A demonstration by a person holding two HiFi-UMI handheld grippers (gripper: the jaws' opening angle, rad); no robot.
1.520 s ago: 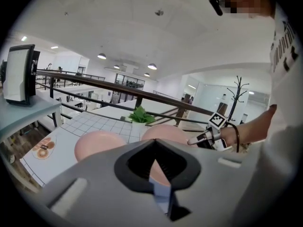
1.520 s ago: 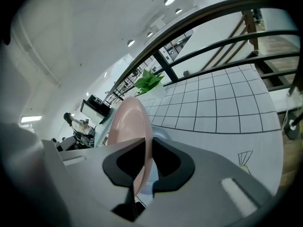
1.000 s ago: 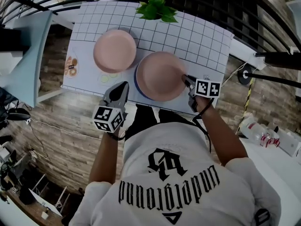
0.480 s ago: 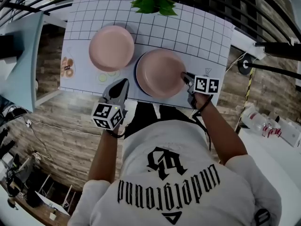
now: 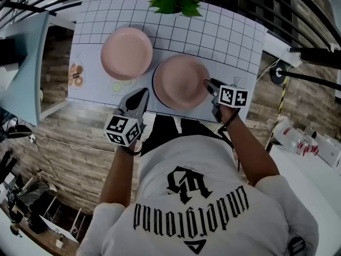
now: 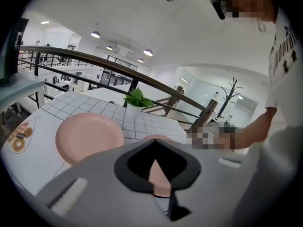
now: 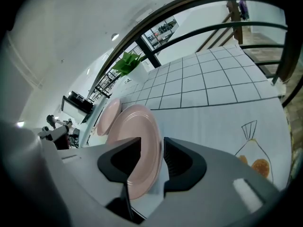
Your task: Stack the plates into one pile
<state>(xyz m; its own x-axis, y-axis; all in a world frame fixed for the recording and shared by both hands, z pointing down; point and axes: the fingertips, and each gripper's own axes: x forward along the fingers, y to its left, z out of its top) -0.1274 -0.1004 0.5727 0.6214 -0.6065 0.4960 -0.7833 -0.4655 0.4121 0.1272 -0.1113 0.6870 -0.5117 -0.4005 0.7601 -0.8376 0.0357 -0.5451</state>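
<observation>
Two pink plates lie on the white gridded mat (image 5: 229,36). The far plate (image 5: 127,53) (image 6: 90,136) (image 7: 110,115) sits alone at the left. The near plate (image 5: 180,81) (image 7: 139,141) (image 6: 158,174) rests flat on a dark-rimmed plate beneath it. My right gripper (image 5: 209,84) (image 7: 151,150) is at the near plate's right rim; its jaws have just been opening and stand open, with the rim between them untouched. My left gripper (image 5: 143,92) (image 6: 154,143) hovers shut and empty at the table's front edge, left of the near plate.
A potted green plant (image 5: 173,1) (image 6: 137,98) (image 7: 127,63) stands at the mat's far edge. Food drawings (image 5: 77,74) (image 7: 255,160) are printed on the mat. Black railings run behind the table, and wooden floor lies below its front edge.
The right gripper's jaws have parted around the near plate's rim, and the plate lies flat on the one below. Both hands have stayed almost in place.
</observation>
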